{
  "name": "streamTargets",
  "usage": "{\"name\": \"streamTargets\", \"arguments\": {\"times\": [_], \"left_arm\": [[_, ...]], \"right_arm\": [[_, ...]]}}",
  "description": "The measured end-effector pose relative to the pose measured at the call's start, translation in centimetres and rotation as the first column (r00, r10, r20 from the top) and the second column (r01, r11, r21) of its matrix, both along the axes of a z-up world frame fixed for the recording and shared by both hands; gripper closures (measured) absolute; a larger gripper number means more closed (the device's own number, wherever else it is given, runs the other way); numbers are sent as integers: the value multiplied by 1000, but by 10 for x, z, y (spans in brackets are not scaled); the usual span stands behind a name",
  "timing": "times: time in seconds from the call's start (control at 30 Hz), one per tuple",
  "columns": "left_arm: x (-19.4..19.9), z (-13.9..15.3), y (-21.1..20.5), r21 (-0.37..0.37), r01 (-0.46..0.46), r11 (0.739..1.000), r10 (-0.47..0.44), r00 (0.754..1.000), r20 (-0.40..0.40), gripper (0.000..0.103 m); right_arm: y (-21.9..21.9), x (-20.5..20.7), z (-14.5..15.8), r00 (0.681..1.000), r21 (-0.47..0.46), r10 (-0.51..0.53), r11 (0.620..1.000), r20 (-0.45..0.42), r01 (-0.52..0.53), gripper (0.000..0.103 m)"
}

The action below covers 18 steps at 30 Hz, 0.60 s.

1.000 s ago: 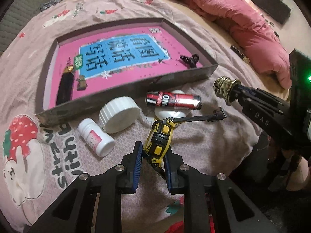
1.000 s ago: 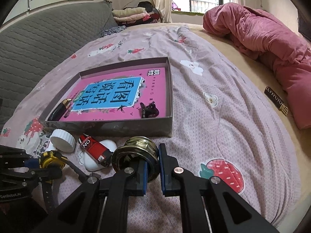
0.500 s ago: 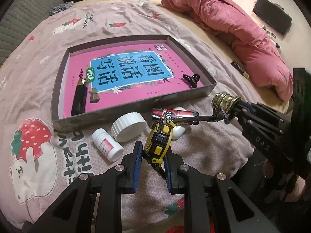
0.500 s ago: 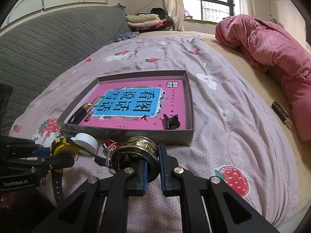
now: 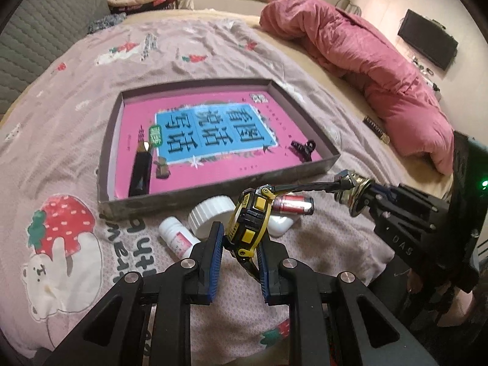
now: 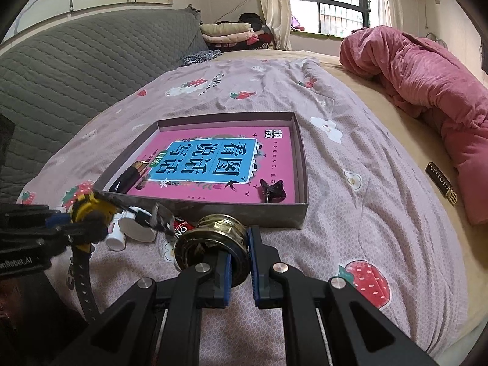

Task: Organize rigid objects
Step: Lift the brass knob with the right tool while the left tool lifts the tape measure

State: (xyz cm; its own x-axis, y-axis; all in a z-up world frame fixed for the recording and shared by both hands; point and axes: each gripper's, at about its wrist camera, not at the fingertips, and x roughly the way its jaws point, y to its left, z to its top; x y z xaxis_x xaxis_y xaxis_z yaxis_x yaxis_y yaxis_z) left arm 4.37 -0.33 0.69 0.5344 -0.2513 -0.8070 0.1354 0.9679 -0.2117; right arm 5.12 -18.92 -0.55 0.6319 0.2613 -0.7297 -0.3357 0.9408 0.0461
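In the left wrist view we look over a bed covered with a mauve sheet (image 5: pixel 76 116) printed with strawberries; a pink quilt (image 5: pixel 381 70) lies bunched on the far right. Our left gripper (image 5: pixel 238 245) is pinching a yellow and black watch (image 5: pixel 251 219) between its blue pads, raised above the sheet, with one strap reaching toward the right. In front of it sits a shallow grey box (image 5: pixel 213 189) holding a pink book (image 5: pixel 213 131), a black tube (image 5: pixel 140 170) at its left side and a black clip (image 5: pixel 303 149) at its right corner. Just before the box wall lie a small white bottle (image 5: pixel 177 238), a white cap (image 5: pixel 210 216) and a red can (image 5: pixel 292 204) resting on a white object. Our right gripper (image 5: pixel 360 198) enters from the right with a brass fitting (image 5: pixel 355 192).

In the right wrist view a grey quilted headboard (image 6: pixel 76 61) and a window (image 6: pixel 329 0) stand behind the bed. Our right gripper (image 6: pixel 239 262) is pressed on the brass fitting (image 6: pixel 213 241), held above the sheet near the box (image 6: pixel 244 213). The watch (image 6: pixel 88 213) appears at the left in our other gripper.
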Motion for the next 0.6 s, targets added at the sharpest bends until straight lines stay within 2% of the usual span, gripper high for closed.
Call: {"name": "streamTargets", "arguments": {"times": [0.6], "left_arm": [[-1, 14, 17, -37, -70, 997, 73, 994, 76, 82]], "right_arm": [[2, -4, 8, 999, 6, 15, 1000, 32, -16, 93]]}}
